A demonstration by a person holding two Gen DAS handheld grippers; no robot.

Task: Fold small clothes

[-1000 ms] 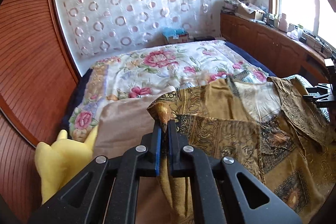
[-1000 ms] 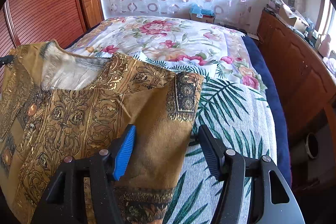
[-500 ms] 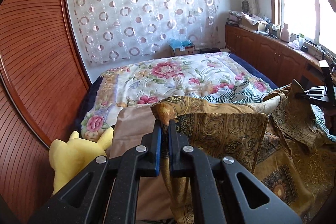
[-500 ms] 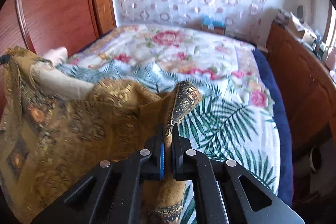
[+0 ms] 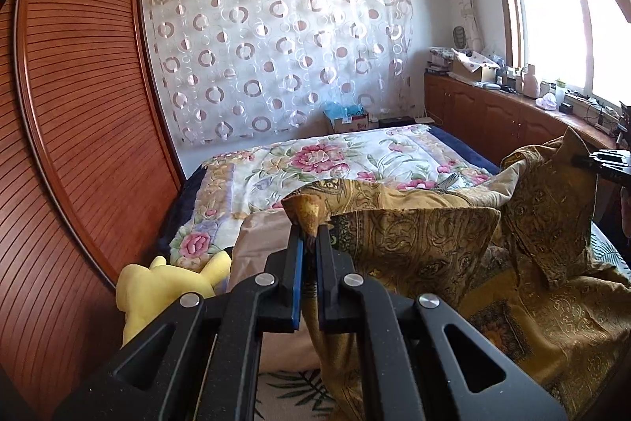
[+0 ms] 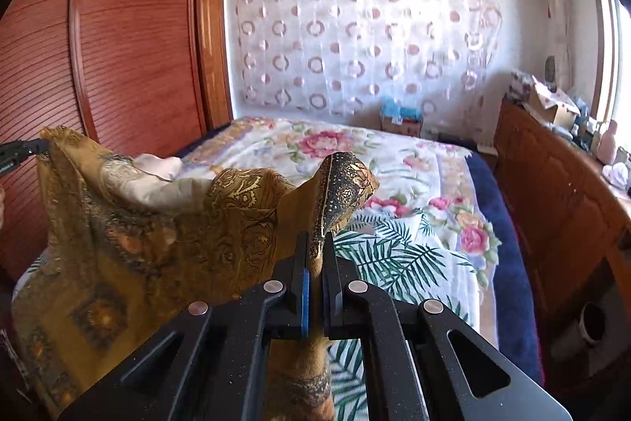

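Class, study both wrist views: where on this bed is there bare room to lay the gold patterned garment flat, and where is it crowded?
Free: the floral bedspread from the curtain end down to the palm-leaf blanket, bordered by the wooden cabinets. Crowded: the wardrobe side, where the yellow plush toy and beige pillow lie beside the gold garment.

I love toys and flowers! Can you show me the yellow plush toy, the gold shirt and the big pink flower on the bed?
yellow plush toy [image 5: 165, 285], left wrist view, its body.
gold shirt [image 5: 426, 243], left wrist view, its lifted front panel.
big pink flower [image 6: 321, 143], right wrist view, its petals.
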